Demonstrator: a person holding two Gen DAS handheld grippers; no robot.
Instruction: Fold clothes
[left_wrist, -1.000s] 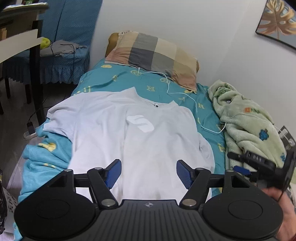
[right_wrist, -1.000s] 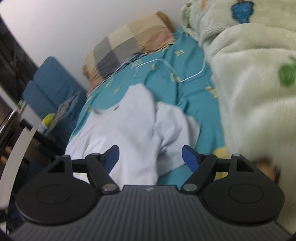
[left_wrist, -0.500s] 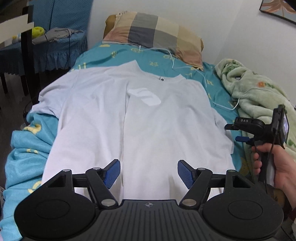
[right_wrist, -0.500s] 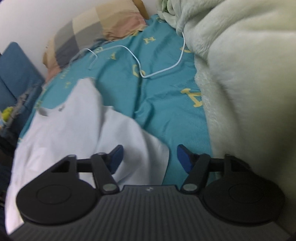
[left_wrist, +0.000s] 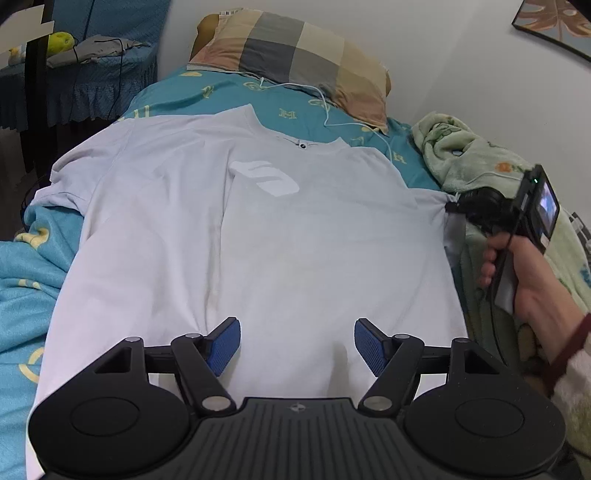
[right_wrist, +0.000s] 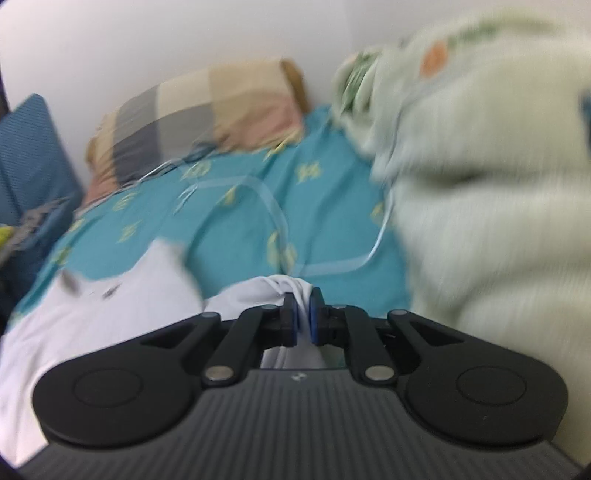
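White T-shirt (left_wrist: 258, 236) flat on bed (left_wrist: 229, 96); right gripper (right_wrist: 303, 317) just clamped on sleeve (right_wrist: 291, 288), left gripper (left_wrist: 297, 345) open above hem.

Left hand-held gripper (left_wrist: 297, 345) jaws apart, right hand-held gripper (right_wrist: 303, 319) clamped

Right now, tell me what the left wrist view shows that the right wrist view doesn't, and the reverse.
Left wrist only: the whole white T-shirt spread flat, its logo, the open left gripper over the hem, and the hand holding the right gripper. Right wrist only: the right gripper, its jaws just closed, pinching bunched sleeve fabric. Both: the checked pillow, teal sheet, white cable and green blanket.
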